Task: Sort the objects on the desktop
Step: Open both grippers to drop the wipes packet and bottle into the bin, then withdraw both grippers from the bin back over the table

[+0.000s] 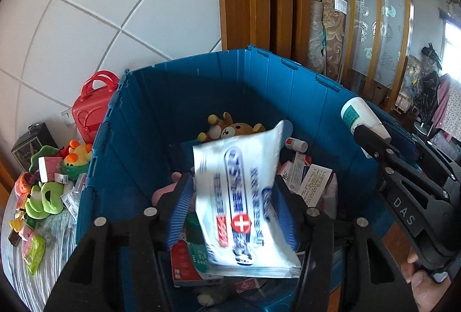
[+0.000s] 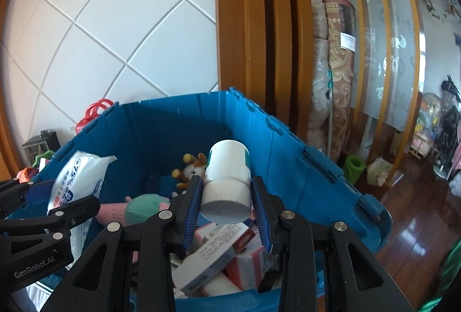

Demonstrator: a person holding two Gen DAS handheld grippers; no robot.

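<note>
Bottle [image 2: 227, 182] clamped cap-first in right hand-held gripper [image 2: 227, 211], long axis pointing forward over blue bin [image 2: 317, 167]. Wipes pack [image 1: 245, 196] loose between parted left hand-held gripper [image 1: 233, 211] pads, above bin. Both directly over drop zone.

Both tongs are black plastic with ribbed blue pads [image 2: 191, 214], silver screws [image 1: 100, 221], white lettering "DAS" and "GenRobot.AI".

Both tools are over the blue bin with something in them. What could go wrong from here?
1. The packet sits loose between the left tool's parted pads; it may slide out crooked.
2. The right tool pinches the white bottle only near its cap, above boxes; dropped, it could bounce or roll.
</note>
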